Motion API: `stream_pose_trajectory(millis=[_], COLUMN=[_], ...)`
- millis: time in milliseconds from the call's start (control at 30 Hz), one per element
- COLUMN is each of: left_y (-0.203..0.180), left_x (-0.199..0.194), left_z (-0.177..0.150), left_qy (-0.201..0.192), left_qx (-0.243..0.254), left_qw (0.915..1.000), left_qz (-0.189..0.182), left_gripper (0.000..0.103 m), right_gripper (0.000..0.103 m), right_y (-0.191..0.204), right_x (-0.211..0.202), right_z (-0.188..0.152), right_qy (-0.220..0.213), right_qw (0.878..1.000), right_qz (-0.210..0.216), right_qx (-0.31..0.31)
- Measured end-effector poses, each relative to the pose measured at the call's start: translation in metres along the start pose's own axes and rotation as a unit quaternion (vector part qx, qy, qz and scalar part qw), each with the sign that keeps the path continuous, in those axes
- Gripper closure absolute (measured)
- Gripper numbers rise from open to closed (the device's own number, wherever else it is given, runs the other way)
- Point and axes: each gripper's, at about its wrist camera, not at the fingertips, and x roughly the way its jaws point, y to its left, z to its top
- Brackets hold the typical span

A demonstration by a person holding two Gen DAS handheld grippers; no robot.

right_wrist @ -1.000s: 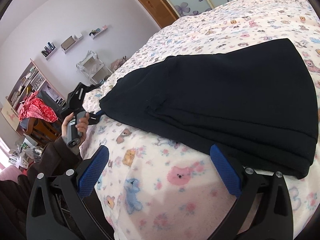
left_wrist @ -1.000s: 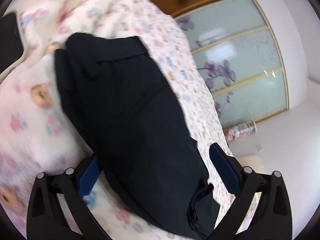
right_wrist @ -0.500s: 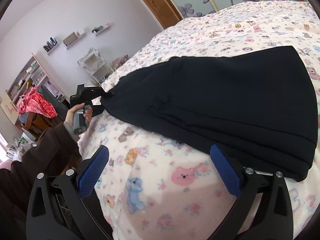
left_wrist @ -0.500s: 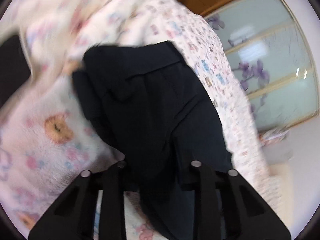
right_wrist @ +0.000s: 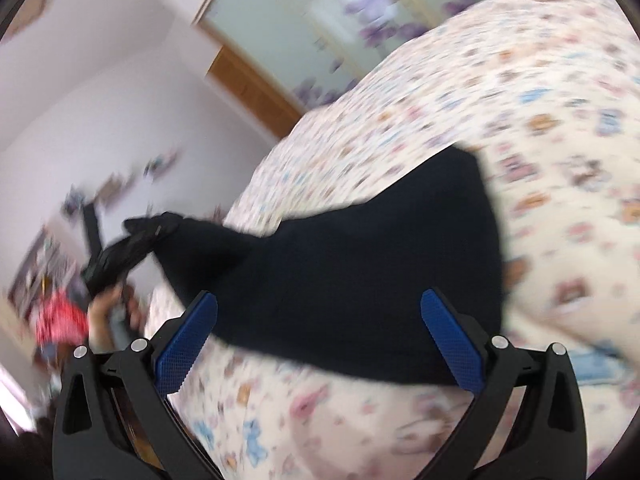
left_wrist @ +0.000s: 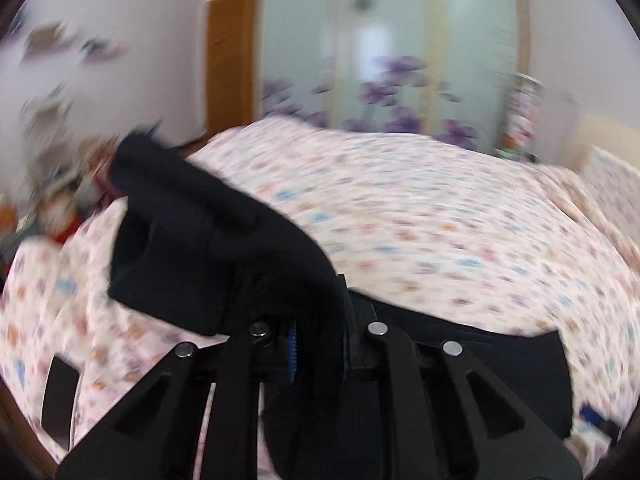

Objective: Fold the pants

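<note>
The black pants [right_wrist: 360, 272] lie folded on the bed. My left gripper [left_wrist: 318, 344] is shut on one end of the pants [left_wrist: 208, 248] and holds it lifted above the bedspread; the cloth drapes over its jaws. In the right wrist view the left gripper [right_wrist: 120, 256] shows at the left, held by a hand, pulling the pants' end up. My right gripper [right_wrist: 320, 340] is open and empty, its blue pads [right_wrist: 186, 340] on either side of the pants' near edge, just above the bed.
The bed has a cream bedspread [left_wrist: 440, 220] with small animal prints. Sliding glass wardrobe doors [left_wrist: 400, 60] with purple flowers and a wooden door [left_wrist: 230, 60] stand behind. Shelves and clutter [right_wrist: 60, 312] are at the left. Both views are blurred.
My left gripper closed on the pants' end and lifted it, swinging upward. My right gripper moved closer to the pants and stayed open.
</note>
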Motion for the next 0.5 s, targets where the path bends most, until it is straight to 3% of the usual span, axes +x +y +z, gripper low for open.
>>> stream_pose_trajectory(millis=[133, 233, 300, 367, 400, 500], left_y=[-0.086, -0.145, -0.18, -0.205, -0.216, -0.226], left_x=[-0.019, -0.019, -0.01, 0.009, 0.022, 0.019], left_z=[-0.017, -0.054, -0.09, -0.123, -0.144, -0.175], left_qy=[-0.018, -0.004, 0.022, 0.075, 0.113, 0.066], left_qx=[0.094, 0.157, 0.202, 0.225, 0.242, 0.29], left_qw=[0.9942, 0.9826, 0.9708, 0.9596, 0.9511, 0.9476], left_qz=[-0.05, -0.1, -0.128, -0.152, -0.154, -0.115], left_gripper=[0.088, 0.088, 0.088, 0.086, 0.086, 0.086], right_gripper=[0.001, 0.001, 0.001, 0.001, 0.001, 0.001], right_y=[-0.02, -0.032, -0.04, -0.05, -0.056, -0.064], right_x=[-0.016, -0.02, -0.022, -0.023, -0.022, -0.017], right_z=[0.011, 0.015, 0.017, 0.018, 0.018, 0.021], right_qy=[-0.04, -0.054, -0.058, -0.057, -0.055, -0.046], right_qw=[0.998, 0.996, 0.994, 0.992, 0.991, 0.988], right_qz=[-0.004, -0.009, -0.012, -0.012, -0.007, 0.027], right_qx=[0.046, 0.071, 0.089, 0.11, 0.122, 0.146])
